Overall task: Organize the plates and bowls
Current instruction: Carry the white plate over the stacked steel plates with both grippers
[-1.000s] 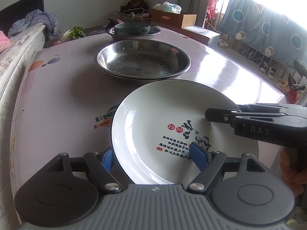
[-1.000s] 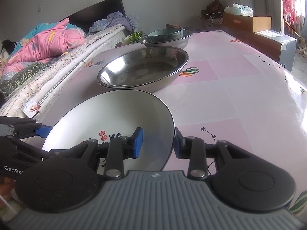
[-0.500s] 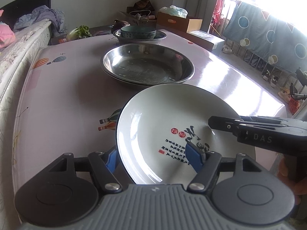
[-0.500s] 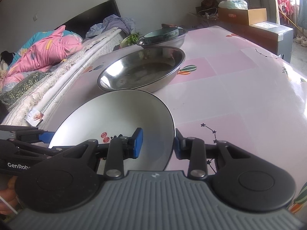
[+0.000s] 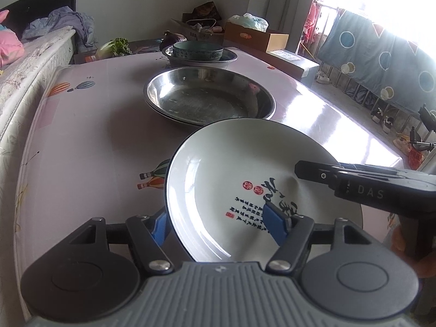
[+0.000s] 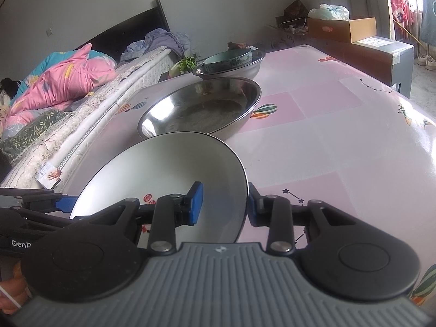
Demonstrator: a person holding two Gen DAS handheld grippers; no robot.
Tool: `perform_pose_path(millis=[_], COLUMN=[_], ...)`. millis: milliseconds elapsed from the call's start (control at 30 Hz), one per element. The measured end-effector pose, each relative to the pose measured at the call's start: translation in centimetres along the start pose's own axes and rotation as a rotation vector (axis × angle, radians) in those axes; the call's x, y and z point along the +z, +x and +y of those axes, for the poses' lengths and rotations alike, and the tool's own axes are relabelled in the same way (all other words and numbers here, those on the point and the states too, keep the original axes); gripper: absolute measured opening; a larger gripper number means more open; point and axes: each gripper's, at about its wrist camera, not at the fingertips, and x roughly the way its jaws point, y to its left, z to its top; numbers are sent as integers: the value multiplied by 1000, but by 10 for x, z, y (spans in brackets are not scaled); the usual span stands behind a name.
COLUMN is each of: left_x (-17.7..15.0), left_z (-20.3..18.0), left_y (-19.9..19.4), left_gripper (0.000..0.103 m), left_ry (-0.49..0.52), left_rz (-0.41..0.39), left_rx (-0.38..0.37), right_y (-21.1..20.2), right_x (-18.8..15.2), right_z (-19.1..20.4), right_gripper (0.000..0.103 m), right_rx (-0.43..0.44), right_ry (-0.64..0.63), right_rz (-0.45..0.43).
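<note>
A white plate [image 5: 231, 169] with a dark rim and printed script hangs tilted over the near end of the pink table [image 5: 90, 141]. My right gripper [image 6: 223, 204] is shut on the plate [image 6: 163, 169], one blue pad inside the dish and one behind its right rim. My left gripper [image 5: 218, 226] straddles the plate's near left rim. Its jaws are closing, and the inner pad still stands off the dish. Beyond lies a wide steel basin [image 5: 261, 95], also seen in the right wrist view [image 6: 245, 106]. Farther back, a teal bowl [image 5: 197, 50] sits in a steel bowl [image 5: 229, 58].
A bed with a pink quilt [image 6: 60, 81] runs along the table's left side. Cardboard boxes [image 5: 261, 38] and leafy greens [image 5: 117, 46] stand past the far edge. The table's right edge [image 5: 368, 136] drops to a floor with shoes and hanging laundry.
The left gripper's jaws have drawn closer around the plate's rim. The right gripper's hold on the plate looks the same.
</note>
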Motion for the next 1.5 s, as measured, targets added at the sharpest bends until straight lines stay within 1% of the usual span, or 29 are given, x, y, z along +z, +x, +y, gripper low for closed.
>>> perform_pose_path(millis=[67, 133, 200, 333, 400, 533, 600, 667, 733, 867, 1000, 1500], left_x=[-1, -2, -4, -3, -3, -2, -2, -2, -3, -4, -3, 0], left_z=[2, 3, 6, 13, 15, 12, 10, 8, 5, 4, 2, -2], left_y=[2, 4, 6, 4, 4, 3, 4, 4, 4, 4, 2, -8], left_gripper=[60, 57, 48, 40, 39, 42, 43, 48, 49, 49, 48, 47], left_ry=[-9, -11, -13, -18, -20, 14, 22, 30, 31, 29, 19, 19], left_rz=[8, 12, 18, 32, 48, 71, 73, 74, 68, 47, 46, 18], left_rx=[-6, -3, 7, -3, -18, -23, -22, -19, -9, 11, 22, 35], right_y=[4, 8, 8, 6, 4, -2, -3, -3, -3, -4, -7, -16], right_x=[-2, -3, -5, -6, -6, -10, -11, -11, -12, -16, -17, -16], right_z=[-3, -8, -9, -8, -9, -7, -7, -7, -5, -2, 1, 1], right_gripper=[33, 30, 28, 25, 24, 24, 25, 26, 28, 30, 30, 30], right_rx=[-13, -14, -17, -24, -22, -24, -18, -14, -16, -29, -45, -33], right_ry=[0, 15, 7, -31, -43, -75, -75, -76, -81, -92, -102, -66], right_rz=[3, 8, 7, 13, 19, 26, 29, 28, 25, 12, 4, -7])
